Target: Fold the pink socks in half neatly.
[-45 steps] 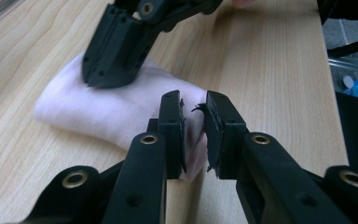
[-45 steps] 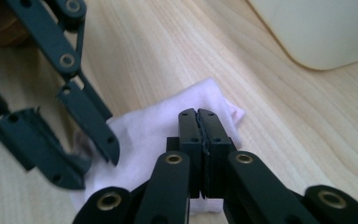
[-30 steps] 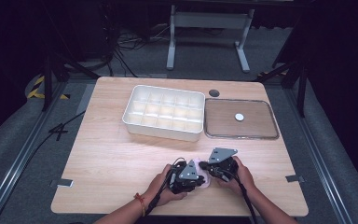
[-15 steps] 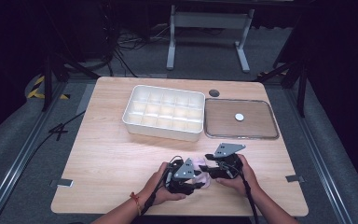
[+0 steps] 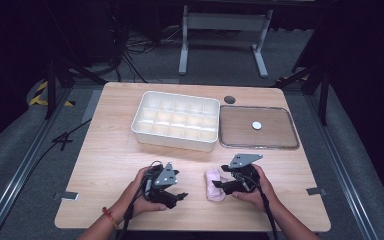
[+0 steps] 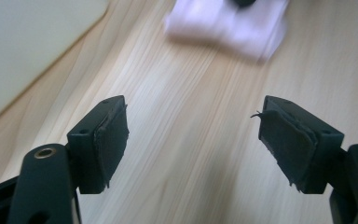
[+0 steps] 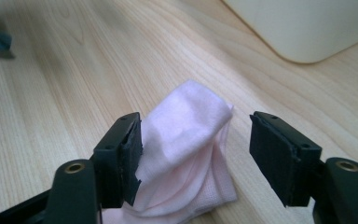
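A folded pink cloth [image 5: 214, 184] lies on the wooden table [image 5: 115, 150], near its front edge, between the two hands. The right gripper [image 7: 196, 154] has just been opening; the cloth sits between its wide jaws, against one pad, not pinched. The left gripper [image 6: 193, 140], also just opened and holding nothing, stands a little apart to the cloth's left.

One pink sock [image 5: 214, 184] is lying on the surface [image 5: 110, 155]. One white box [image 5: 176, 120] is sitting there with fifteen little holes. One tray [image 5: 285, 142] is holding one white dot [image 5: 256, 125]. Two tools are resting here, left [image 5: 178, 196] and right [image 5: 219, 184].
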`<action>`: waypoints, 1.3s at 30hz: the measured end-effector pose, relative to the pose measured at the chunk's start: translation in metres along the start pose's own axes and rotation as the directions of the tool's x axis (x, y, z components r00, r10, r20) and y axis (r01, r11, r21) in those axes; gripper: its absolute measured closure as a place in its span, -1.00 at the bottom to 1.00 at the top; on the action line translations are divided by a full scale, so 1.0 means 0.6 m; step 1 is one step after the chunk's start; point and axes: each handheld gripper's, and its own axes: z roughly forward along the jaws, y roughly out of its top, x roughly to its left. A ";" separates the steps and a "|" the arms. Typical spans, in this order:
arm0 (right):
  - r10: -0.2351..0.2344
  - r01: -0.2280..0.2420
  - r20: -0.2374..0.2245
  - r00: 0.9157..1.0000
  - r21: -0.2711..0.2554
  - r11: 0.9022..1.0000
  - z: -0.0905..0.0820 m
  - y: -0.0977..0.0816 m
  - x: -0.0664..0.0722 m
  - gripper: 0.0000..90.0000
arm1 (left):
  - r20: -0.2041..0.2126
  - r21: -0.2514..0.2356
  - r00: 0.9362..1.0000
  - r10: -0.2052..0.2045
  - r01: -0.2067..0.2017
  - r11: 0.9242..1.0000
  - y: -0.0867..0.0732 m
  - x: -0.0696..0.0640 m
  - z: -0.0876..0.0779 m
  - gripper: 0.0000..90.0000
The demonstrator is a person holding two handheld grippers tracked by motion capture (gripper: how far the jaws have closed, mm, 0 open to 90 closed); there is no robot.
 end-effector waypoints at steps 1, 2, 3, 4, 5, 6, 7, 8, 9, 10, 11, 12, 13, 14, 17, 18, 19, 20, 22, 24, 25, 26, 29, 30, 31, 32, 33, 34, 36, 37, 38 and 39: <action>0.008 -0.008 0.002 1.000 0.013 1.000 0.004 -0.001 -0.001 -0.21 | -0.009 0.015 1.000 0.000 0.000 1.000 -0.011 0.005 -0.004 -0.47; 0.009 -0.009 -0.005 1.000 0.017 1.000 0.007 -0.002 -0.003 -0.17 | -0.015 0.031 1.000 -0.007 0.008 1.000 -0.021 0.008 -0.008 -0.47; 0.013 -0.013 -0.012 1.000 0.023 1.000 0.009 -0.003 -0.004 -0.16 | -0.017 0.035 1.000 -0.014 0.015 0.999 -0.031 0.013 -0.011 -0.47; 0.021 -0.021 -0.017 1.000 0.022 1.000 0.011 -0.005 -0.006 -0.17 | -0.019 0.050 0.999 -0.027 0.027 0.998 -0.042 0.017 -0.014 -0.48; 0.029 -0.029 -0.021 0.999 0.022 0.999 0.013 -0.007 -0.008 -0.17 | -0.020 0.057 0.999 -0.033 0.034 0.998 -0.048 0.019 -0.016 -0.48; 0.038 -0.037 -0.024 0.999 0.022 0.999 0.014 -0.008 -0.009 -0.17 | -0.021 0.059 0.999 -0.037 0.039 0.998 -0.055 0.022 -0.018 -0.48; 0.054 -0.053 -0.030 0.998 0.019 0.998 0.015 -0.011 -0.010 -0.17 | -0.024 0.062 0.999 -0.042 0.044 0.997 -0.061 0.024 -0.020 -0.48; 0.069 -0.068 -0.043 0.997 0.019 0.997 0.017 -0.012 -0.012 -0.15 | -0.024 0.064 0.999 -0.048 0.050 0.997 -0.066 0.026 -0.021 -0.48; 0.081 -0.080 -0.064 0.995 0.024 0.997 0.019 -0.014 -0.014 -0.10 | -0.026 0.070 0.998 -0.049 0.051 0.996 -0.070 0.027 -0.022 -0.48; 0.090 -0.088 -0.085 0.992 0.024 0.996 0.021 -0.016 -0.016 -0.09 | -0.027 0.071 0.998 -0.050 0.052 0.996 -0.073 0.027 -0.023 -0.48; 0.096 -0.094 -0.094 0.991 0.028 0.995 0.023 -0.017 -0.018 -0.09 | -0.026 0.077 0.998 -0.049 0.051 0.996 -0.077 0.028 -0.023 -0.48; 0.106 -0.103 -0.104 0.989 0.035 0.994 0.024 -0.018 -0.021 -0.09 | -0.028 0.084 0.998 -0.049 0.051 0.995 -0.080 0.030 -0.022 -0.48; 0.117 -0.113 -0.115 0.986 0.042 0.993 0.024 -0.018 -0.022 -0.08 | -0.030 0.085 0.998 -0.061 0.064 0.994 -0.083 0.029 -0.022 -0.48; 0.117 -0.111 -0.127 0.985 0.046 0.993 0.024 -0.017 -0.024 -0.05 | -0.024 0.078 0.997 -0.068 0.069 0.995 -0.085 0.031 -0.022 -0.49; 0.119 -0.112 -0.139 0.983 0.058 0.992 0.025 -0.015 -0.026 -0.01 | -0.023 0.074 0.997 -0.071 0.073 0.995 -0.088 0.036 -0.024 -0.50; 0.116 -0.109 -0.145 0.983 0.056 0.992 0.025 -0.015 -0.027 0.02 | -0.019 0.070 0.996 -0.084 0.085 0.994 -0.090 0.037 -0.023 -0.51; 0.121 -0.114 -0.158 0.980 0.056 0.992 0.026 -0.015 -0.028 0.08 | -0.014 0.065 0.995 -0.100 0.101 0.993 -0.092 0.039 -0.022 -0.52; 0.130 -0.121 -0.170 0.977 0.059 0.991 0.026 -0.016 -0.029 0.14 | -0.005 0.059 0.993 -0.119 0.119 0.991 -0.094 0.042 -0.021 -0.54; 0.140 -0.131 -0.189 0.972 0.060 0.990 0.026 -0.016 -0.032 0.22 | -0.002 0.050 0.991 -0.136 0.136 0.990 -0.098 0.045 -0.021 -0.57; 0.149 -0.137 -0.200 0.968 0.070 0.988 0.026 -0.016 -0.033 0.29 | -0.004 0.034 0.990 -0.143 0.143 0.989 -0.101 0.046 -0.020 -0.62; 0.149 -0.137 -0.202 0.968 0.071 0.988 0.026 -0.015 -0.032 0.31 | -0.006 0.032 0.990 -0.142 0.142 0.989 -0.102 0.046 -0.020 -0.62; 0.144 -0.132 -0.206 0.968 0.069 0.989 0.026 -0.015 -0.032 0.35 | -0.009 0.028 0.989 -0.146 0.147 0.989 -0.103 0.046 -0.020 -0.65; 0.116 -0.104 -0.211 0.971 0.066 0.992 0.022 -0.012 -0.029 0.45 | -0.019 0.005 0.987 -0.160 0.160 0.987 -0.106 0.045 -0.018 -0.67; 0.110 -0.098 -0.212 0.971 0.065 0.993 0.021 -0.012 -0.028 0.47 | -0.020 0.001 0.987 -0.160 0.160 0.987 -0.106 0.044 -0.017 -0.67; 0.108 -0.096 -0.209 0.972 0.063 0.993 0.020 -0.011 -0.027 0.48 | -0.023 -0.010 0.985 -0.169 0.169 0.986 -0.107 0.044 -0.016 -0.67; 0.095 -0.085 -0.203 0.975 0.057 0.995 0.018 -0.011 -0.026 0.50 | -0.027 -0.016 0.985 -0.170 0.169 0.985 -0.108 0.044 -0.015 -0.68; 0.089 -0.080 -0.202 0.975 0.054 0.995 0.016 -0.010 -0.025 0.51 | -0.029 -0.015 0.985 -0.171 0.171 0.985 -0.107 0.043 -0.014 -0.69; 0.089 -0.080 -0.202 0.975 0.054 0.995 0.016 -0.010 -0.025 0.51 | -0.029 -0.015 0.985 -0.171 0.171 0.985 -0.107 0.043 -0.014 -0.70; 0.067 -0.060 -0.196 0.978 0.041 0.997 0.011 -0.010 -0.020 0.55 | -0.031 -0.012 0.985 -0.168 0.168 0.986 -0.106 0.044 -0.013 -0.71; 0.059 -0.053 -0.195 0.979 0.039 0.998 0.010 -0.010 -0.019 0.55 | -0.032 -0.013 0.985 -0.172 0.172 0.985 -0.105 0.043 -0.013 -0.71; 0.053 -0.047 -0.199 0.979 0.034 0.998 0.009 -0.010 -0.018 0.56 | -0.030 -0.014 0.985 -0.171 0.170 0.985 -0.105 0.043 -0.012 -0.72; 0.041 -0.036 -0.196 0.980 0.033 0.999 0.007 -0.010 -0.017 0.56 | -0.029 -0.012 0.985 -0.169 0.168 0.986 -0.105 0.044 -0.012 -0.72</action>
